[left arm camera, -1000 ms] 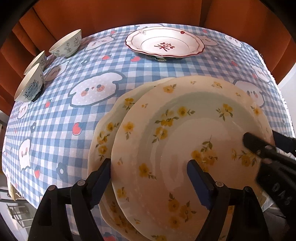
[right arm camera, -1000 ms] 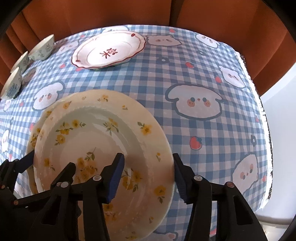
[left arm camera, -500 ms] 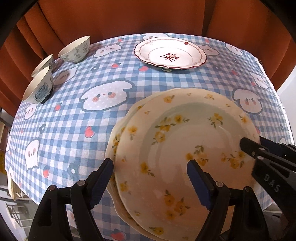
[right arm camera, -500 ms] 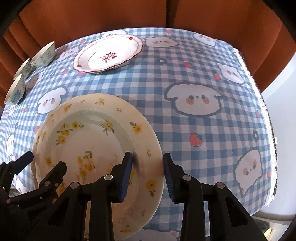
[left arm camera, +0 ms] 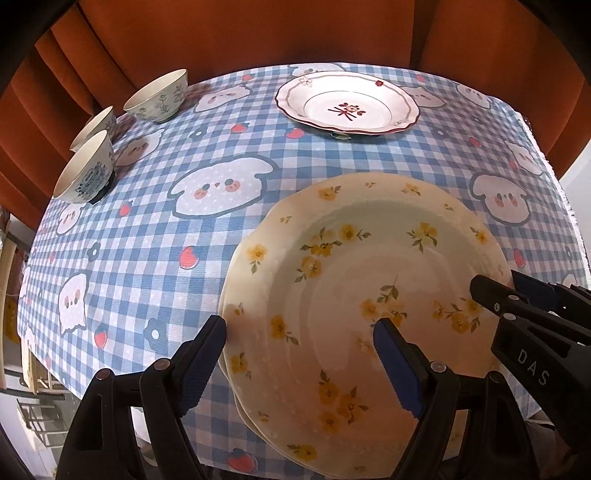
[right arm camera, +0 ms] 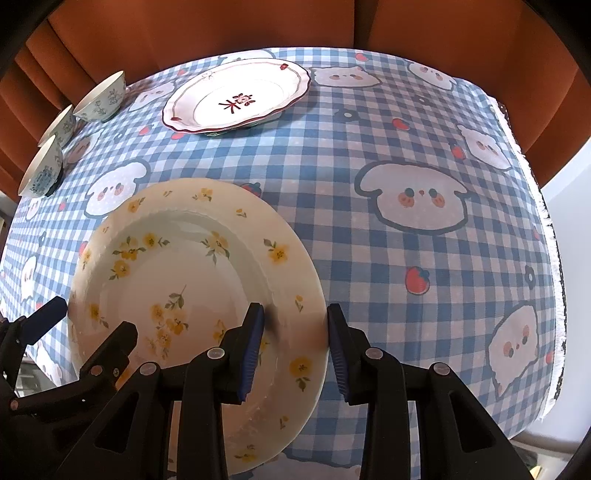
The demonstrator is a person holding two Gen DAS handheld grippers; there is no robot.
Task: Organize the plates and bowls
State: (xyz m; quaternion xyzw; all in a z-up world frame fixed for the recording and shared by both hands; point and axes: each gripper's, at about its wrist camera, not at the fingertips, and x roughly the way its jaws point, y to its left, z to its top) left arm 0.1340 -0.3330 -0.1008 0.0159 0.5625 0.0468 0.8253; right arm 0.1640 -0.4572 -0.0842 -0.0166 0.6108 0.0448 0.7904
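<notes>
Two cream ceramic plates with yellow flower sprigs (left arm camera: 369,280) lie stacked at the near edge of the surface, which is covered by a blue-and-white checked tablecloth printed with white puppies and strawberries (left arm camera: 221,155); the upper plate sits almost square on the lower one, whose rim peeks out along the left side, and its well holds nothing. The left gripper (left arm camera: 301,360) straddles the left rim of the stack with its blue-padded fingers (left arm camera: 397,371) spread wide, one outside the rim over the cloth and one above the plate's well, neither pressing on the china. The right gripper (right arm camera: 293,347) straddles the right rim of the same stack; its jaws have just been closing, with the rim between them, and now stand narrow, the inner finger (right arm camera: 251,347) over the plate's border and the outer one just past the edge, though whether the pads actually bite the rim cannot be told. At the far side rests a white scalloped ceramic plate with a dark red rim and red flower motif (left arm camera: 347,105), empty, seemingly atop another dish. Along the far left edge stand three small white ceramic bowls with blue patterns (left arm camera: 157,96), all empty, in front of a rust-orange curtain (left arm camera: 258,33).
</notes>
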